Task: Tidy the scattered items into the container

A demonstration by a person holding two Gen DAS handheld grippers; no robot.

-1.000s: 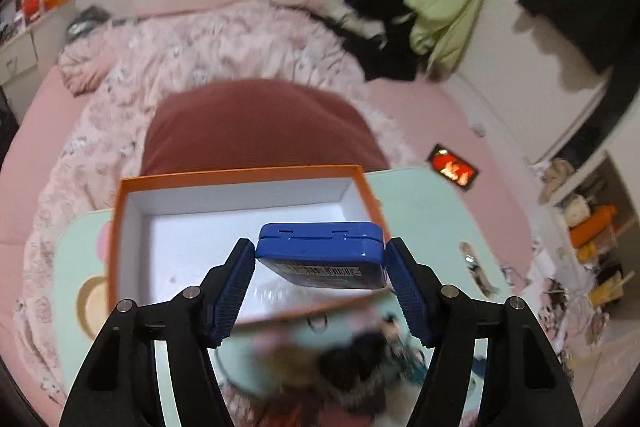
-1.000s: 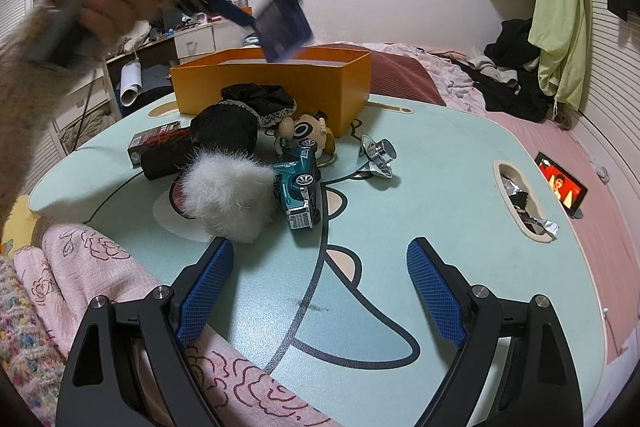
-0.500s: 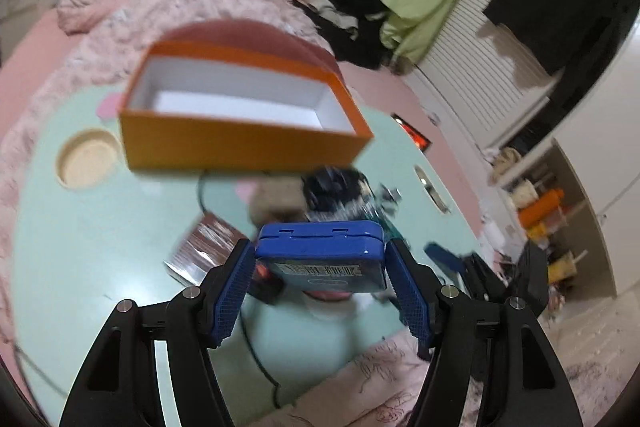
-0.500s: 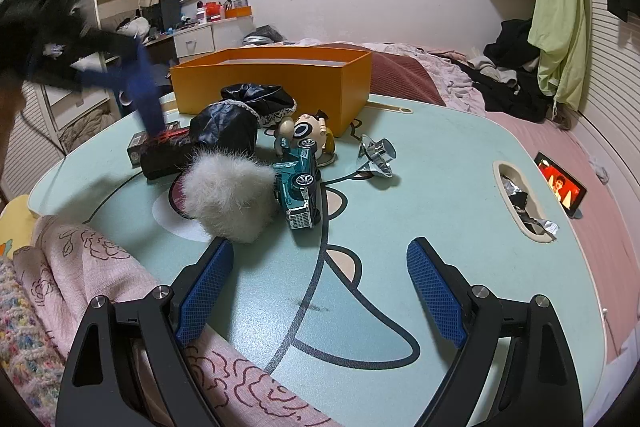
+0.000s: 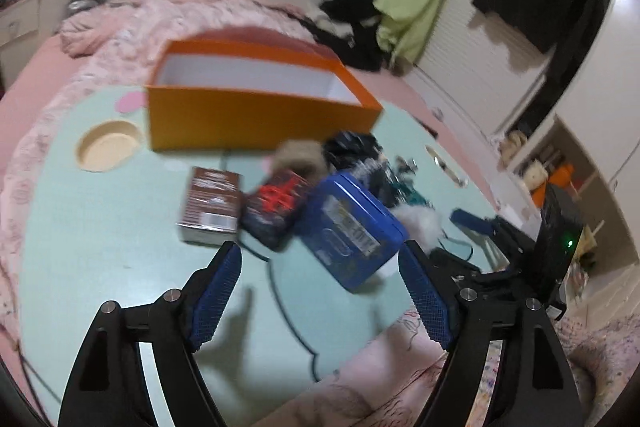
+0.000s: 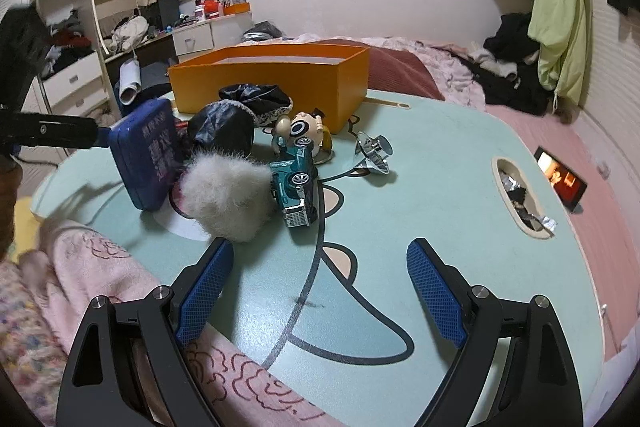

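Note:
The orange box [image 5: 256,119] with a white inside stands at the far side of the mint table; it also shows in the right wrist view [image 6: 272,83]. My left gripper [image 5: 320,291] is open. A blue tin [image 5: 352,227] lies tilted just beyond its fingers, free of both pads; in the right wrist view the tin [image 6: 148,155] stands on edge against the pile. My right gripper [image 6: 316,291] is open and empty over bare table. The pile holds a white fluffy ball [image 6: 228,195], a teal toy car [image 6: 296,179], a cartoon figure [image 6: 304,131] and a black cloth [image 6: 240,115].
A brown box [image 5: 210,203] and a dark red-printed packet [image 5: 276,207] lie left of the tin. A metal clip [image 6: 374,151] sits right of the car. The table has a round cup recess [image 5: 106,151] and an oval slot [image 6: 520,195]. A pink blanket [image 6: 100,267] covers the near edge.
My left gripper pulled back from above the orange box to the near side of the table, then opened. The blue tin left its grip and now rests tilted by the pile.

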